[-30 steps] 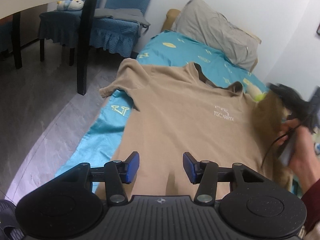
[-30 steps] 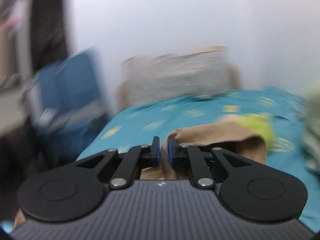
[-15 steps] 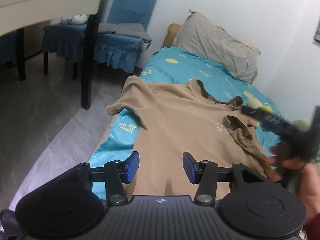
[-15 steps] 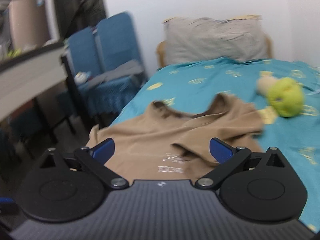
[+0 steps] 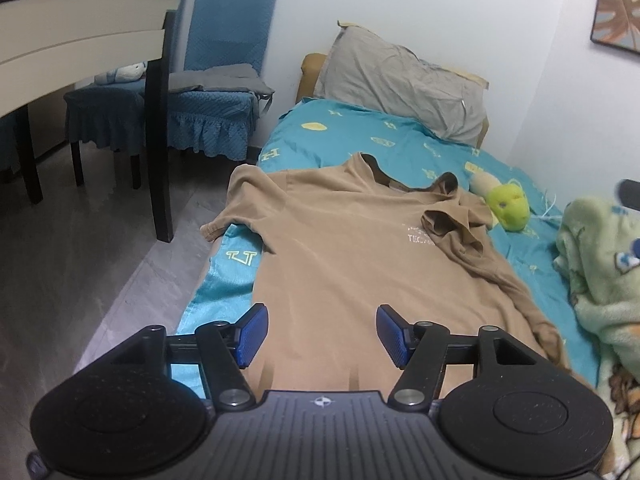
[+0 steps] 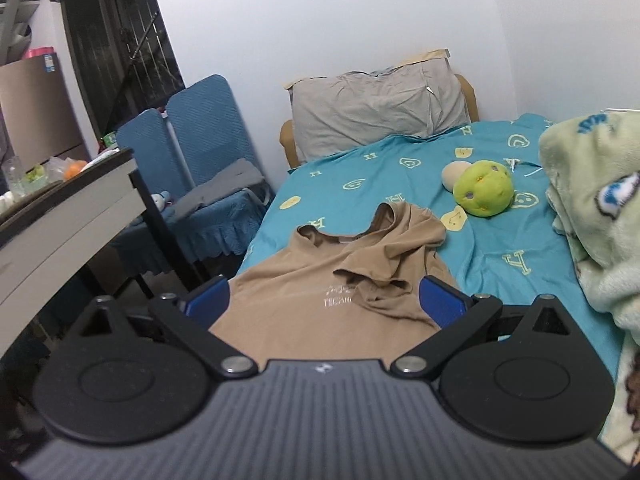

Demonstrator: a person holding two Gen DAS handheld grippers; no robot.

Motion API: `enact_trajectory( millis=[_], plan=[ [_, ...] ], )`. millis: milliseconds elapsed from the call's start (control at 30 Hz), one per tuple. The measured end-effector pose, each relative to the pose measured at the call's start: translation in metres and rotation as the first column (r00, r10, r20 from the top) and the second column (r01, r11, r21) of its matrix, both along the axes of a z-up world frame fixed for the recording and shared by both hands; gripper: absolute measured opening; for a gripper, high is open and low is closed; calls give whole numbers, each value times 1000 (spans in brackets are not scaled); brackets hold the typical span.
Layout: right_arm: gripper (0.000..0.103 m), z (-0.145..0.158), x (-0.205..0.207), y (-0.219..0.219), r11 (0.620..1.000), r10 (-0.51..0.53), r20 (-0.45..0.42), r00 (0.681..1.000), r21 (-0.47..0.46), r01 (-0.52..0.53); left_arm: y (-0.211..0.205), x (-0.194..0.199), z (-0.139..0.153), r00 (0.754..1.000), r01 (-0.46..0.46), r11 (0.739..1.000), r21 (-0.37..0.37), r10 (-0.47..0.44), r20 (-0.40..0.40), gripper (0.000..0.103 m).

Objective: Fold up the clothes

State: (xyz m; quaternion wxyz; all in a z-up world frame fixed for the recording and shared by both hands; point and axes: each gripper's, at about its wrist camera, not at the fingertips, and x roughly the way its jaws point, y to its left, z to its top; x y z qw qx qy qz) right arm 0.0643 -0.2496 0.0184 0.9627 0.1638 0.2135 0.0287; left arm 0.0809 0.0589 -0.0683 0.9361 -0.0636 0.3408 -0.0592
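Bedroom with a white wall, and a bed (image 5: 344, 136) dressed in a teal sheet printed with yellow shapes. Both handheld tools hover over its foot end, looking toward the headboard.

Left gripper (image 5: 322, 334): its blue-padded jaws are spread wide and hold nothing. It hangs above the bottom hem of a tan T-shirt (image 5: 352, 256), which lies front up on the bed. The shirt's long axis runs straight away from the gripper, hem nearest, collar toward the pillow.

Right gripper (image 6: 324, 302): also spread wide and empty, over the shirt's chest, near the pale printed logo. The right sleeve (image 6: 380, 276) lies folded in over the chest in a loose, rumpled heap just ahead of this gripper. The left sleeve (image 5: 236, 196) is flat, spread outward and hanging a little over the bed's left edge, ahead and to the left of the left gripper. Judging from this, the left sleeve is the next part to fold in, and the left gripper is the nearer one for it.

Farther out: a green plush toy (image 6: 484, 194) rests on the sheet just beyond the shirt's right shoulder. A pale green fleece blanket (image 6: 596, 208) is bunched along the right side of the bed, near the shirt's right edge, and could crowd a fold on that side. A grey pillow (image 5: 404, 84) leans at the head. Blue-covered chairs (image 5: 216, 80) and the surface (image 5: 80, 44) stand on the floor to the left, well apart from the shirt.
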Motion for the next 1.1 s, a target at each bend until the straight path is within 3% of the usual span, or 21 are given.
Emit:
enact_trajectory(
  millis=[267, 400, 533, 633, 733, 900, 967, 1033, 1067, 1100],
  plan=[
    [103, 4, -6, -29, 1000, -6, 18, 1000, -9, 7, -38, 29, -2, 995, 99, 992, 80, -100, 7, 70],
    [103, 5, -1, -71, 996, -85, 48, 995, 11, 85, -73, 73, -6, 989, 144, 986, 83, -147, 28, 71],
    [103, -11, 9, -121, 970, -238, 1, 971, 49, 237, -118, 131, -22, 980, 195, 979, 52, -197, 28, 71],
    [103, -30, 24, -144, 955, -268, -57, 962, 116, 273, -156, 173, -40, 970, 239, 969, 62, -242, 38, 70],
    [102, -43, 38, -151, 954, -263, -77, 962, 126, 272, -190, 211, -61, 958, 282, 956, 78, -285, 30, 70],
    [103, -66, 64, -157, 954, -269, -127, 955, 98, 282, -206, 264, -89, 978, 200, 977, -72, -203, -36, 70],
    [102, -75, 74, -161, 950, -267, -161, 950, 123, 288, -203, 279, -97, 985, 153, 981, -117, -162, -64, 61],
    [102, -80, 80, -162, 945, -262, -178, 948, 149, 290, -201, 294, -102, 985, 114, 987, -113, -127, -115, 13],
    [102, -80, 80, -160, 947, -256, -177, 950, 153, 284, -197, 300, -102, 984, 103, 988, -113, -118, -135, 6],
    [102, -80, 80, -159, 948, -250, -176, 952, 155, 278, -191, 305, -98, 984, 100, 988, -116, -115, -134, 6]
  ],
)
